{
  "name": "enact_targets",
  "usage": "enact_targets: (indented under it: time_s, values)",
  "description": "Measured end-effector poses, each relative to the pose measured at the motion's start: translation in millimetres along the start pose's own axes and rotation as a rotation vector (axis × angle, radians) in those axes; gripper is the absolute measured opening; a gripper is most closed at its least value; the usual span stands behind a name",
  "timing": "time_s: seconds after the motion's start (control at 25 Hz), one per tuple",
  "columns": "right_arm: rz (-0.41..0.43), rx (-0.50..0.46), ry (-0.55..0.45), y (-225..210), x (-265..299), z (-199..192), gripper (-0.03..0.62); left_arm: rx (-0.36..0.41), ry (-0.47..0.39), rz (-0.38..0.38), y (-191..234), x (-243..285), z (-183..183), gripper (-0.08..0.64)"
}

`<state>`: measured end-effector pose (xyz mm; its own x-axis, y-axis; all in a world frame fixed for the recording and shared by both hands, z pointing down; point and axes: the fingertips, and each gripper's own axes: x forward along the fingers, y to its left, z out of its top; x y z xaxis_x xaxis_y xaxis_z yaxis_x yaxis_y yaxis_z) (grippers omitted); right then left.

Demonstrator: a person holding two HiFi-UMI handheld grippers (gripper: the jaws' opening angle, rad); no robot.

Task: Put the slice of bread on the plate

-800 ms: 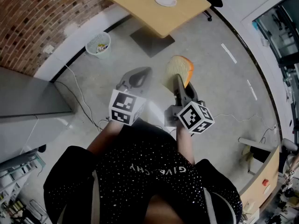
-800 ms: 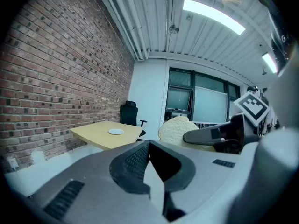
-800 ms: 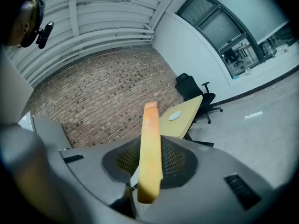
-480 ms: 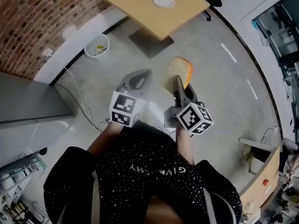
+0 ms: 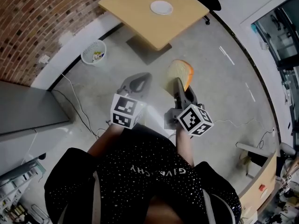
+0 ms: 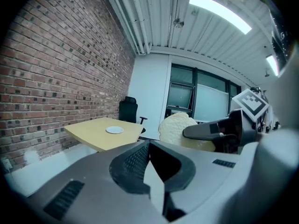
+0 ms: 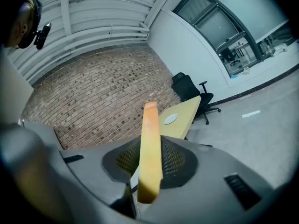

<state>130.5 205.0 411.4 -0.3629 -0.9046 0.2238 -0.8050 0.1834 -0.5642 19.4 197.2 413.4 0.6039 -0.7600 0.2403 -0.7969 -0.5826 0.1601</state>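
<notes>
A slice of bread [image 5: 179, 72] with an orange crust stands on edge in the air over the floor, with my right gripper [image 5: 180, 84] shut on its lower part. In the right gripper view the bread [image 7: 150, 143] rises edge-on between the pads of the right gripper [image 7: 148, 171]. My left gripper [image 5: 136, 82] hangs beside it at the left, its jaws together with nothing in them. The left gripper [image 6: 150, 158] points toward the table. A small white plate [image 5: 161, 7] lies on the wooden table [image 5: 140, 17] far ahead; the plate [image 6: 114, 130] [image 7: 171, 118] shows in both gripper views.
A white waste basket [image 5: 93, 52] stands on the floor by the brick wall [image 5: 42, 17], left of the table. A black office chair [image 7: 190, 90] stands behind the table. A cable [image 5: 79, 108] runs over the grey floor at the left, next to a grey cabinet [image 5: 28, 104].
In the head view the table, the plate and the basket have slid a little down and left. Both grippers and the bread keep the same pose.
</notes>
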Motion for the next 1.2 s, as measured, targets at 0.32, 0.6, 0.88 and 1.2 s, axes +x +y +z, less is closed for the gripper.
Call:
enact_targets:
  time_s: [0.32,0.6,0.88,1.2]
  values:
    - [-0.002,-0.022,0.006,-11,66,41,0.094,-0.013,0.005,-0.015,38,65,27,0.009]
    - [-0.03,-0.016,0.023,-25,122,71,0.094,-0.035,0.021,-0.018,74,115,49,0.009]
    - [-0.017,-0.029,0.055,-20,161,84,0.094,-0.066,0.025,-0.007,107,139,60,0.009]
    - [-0.01,-0.048,0.066,-13,184,84,0.094,-0.072,0.018,-0.01,126,148,61,0.009]
